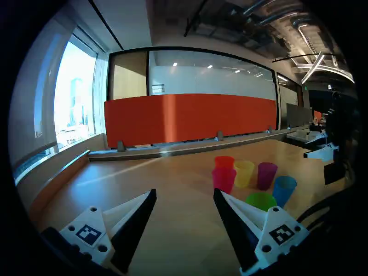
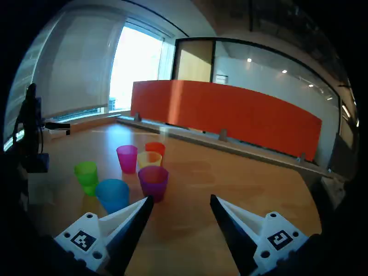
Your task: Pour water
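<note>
Several plastic cups stand close together on the wooden table (image 1: 175,184). In the left gripper view they sit right of centre: a red cup (image 1: 224,162), a pink cup (image 1: 224,179), a yellow cup (image 1: 244,173), a purple cup (image 1: 267,175), a blue cup (image 1: 284,190) and a green cup (image 1: 260,201) just behind the right finger. My left gripper (image 1: 185,198) is open and holds nothing. In the right gripper view the same cluster lies left of centre, the purple cup (image 2: 153,182) and the blue cup (image 2: 112,194) nearest. My right gripper (image 2: 181,204) is open over bare table.
An orange partition (image 1: 191,116) runs along the far edge of the table, with glass walls behind it and a bright window (image 1: 73,106) to the side. Dark equipment on a stand (image 2: 31,133) rises at the left edge of the right gripper view.
</note>
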Available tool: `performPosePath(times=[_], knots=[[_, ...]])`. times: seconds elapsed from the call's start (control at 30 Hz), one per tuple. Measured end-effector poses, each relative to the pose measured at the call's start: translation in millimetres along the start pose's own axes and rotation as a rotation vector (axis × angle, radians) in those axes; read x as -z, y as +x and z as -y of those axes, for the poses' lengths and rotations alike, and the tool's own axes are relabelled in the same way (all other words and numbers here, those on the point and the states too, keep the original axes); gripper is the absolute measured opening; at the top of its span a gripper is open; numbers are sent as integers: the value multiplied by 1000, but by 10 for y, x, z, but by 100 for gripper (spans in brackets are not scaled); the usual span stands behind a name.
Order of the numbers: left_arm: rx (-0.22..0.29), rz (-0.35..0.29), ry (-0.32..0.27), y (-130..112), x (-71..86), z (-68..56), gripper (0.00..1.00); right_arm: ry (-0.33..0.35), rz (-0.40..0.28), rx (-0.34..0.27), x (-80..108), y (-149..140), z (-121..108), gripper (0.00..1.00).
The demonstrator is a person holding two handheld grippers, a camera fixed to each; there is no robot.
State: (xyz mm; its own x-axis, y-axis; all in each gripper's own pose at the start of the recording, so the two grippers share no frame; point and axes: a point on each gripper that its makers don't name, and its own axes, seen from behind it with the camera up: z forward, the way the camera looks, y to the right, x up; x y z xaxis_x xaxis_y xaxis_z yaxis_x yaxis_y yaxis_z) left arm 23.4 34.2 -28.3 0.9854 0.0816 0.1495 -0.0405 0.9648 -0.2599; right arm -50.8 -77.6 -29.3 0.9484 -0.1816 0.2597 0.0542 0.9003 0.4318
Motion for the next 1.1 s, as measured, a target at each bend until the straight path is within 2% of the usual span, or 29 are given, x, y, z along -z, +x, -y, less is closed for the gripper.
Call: performPosePath(times=[0.17, 0.3, 0.67, 0.87, 1.1], knots=[[0, -25, 23, 39, -15, 13, 92, -63, -48, -25, -3, 118, -114, 95], [1, -48, 27, 99, -19, -25, 92, -112, -85, -47, 17, 202, -202, 95], [26, -103, 46, 259, -47, -98, 92, -295, -187, -127, 111, 443, -547, 95], [26, -129, 69, 348, -67, -103, 92, -332, -232, -183, 171, 492, -602, 95], [57, -152, 92, 411, -51, -92, 92, -385, -274, -199, 266, 523, -706, 95]])
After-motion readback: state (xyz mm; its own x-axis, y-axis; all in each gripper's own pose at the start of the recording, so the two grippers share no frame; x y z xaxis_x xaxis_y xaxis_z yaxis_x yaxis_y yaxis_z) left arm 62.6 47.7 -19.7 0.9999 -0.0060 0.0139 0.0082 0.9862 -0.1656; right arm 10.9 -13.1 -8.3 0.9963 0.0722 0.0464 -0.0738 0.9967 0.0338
